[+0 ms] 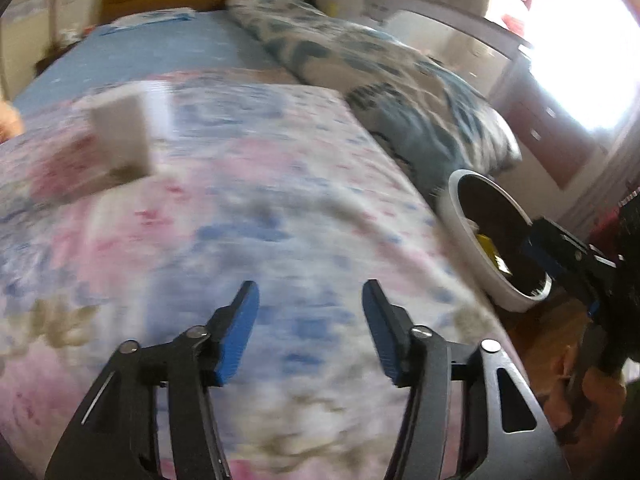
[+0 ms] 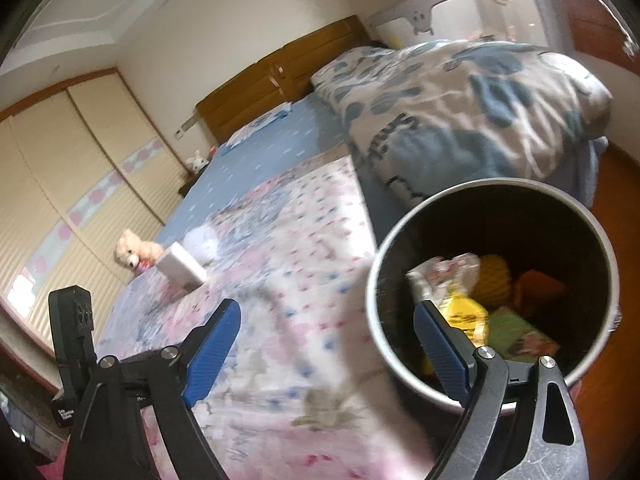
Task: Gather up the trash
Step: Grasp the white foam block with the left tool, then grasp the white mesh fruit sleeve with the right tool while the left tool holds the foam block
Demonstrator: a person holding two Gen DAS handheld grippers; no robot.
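Lying on the quilt (image 1: 280, 208) well beyond the bin (image 2: 492, 296), the white box (image 1: 120, 136) looks light and stiff, though it's blurred. Both the left gripper (image 1: 310, 332) and the right gripper (image 2: 326, 350) have jaws spread, empty; pinch its narrow faces.

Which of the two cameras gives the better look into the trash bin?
The right wrist view: it looks down into the trash bin, showing wrappers at the bottom. The left wrist view shows the bin only at the right edge, tilted, partly hidden behind the right claw.
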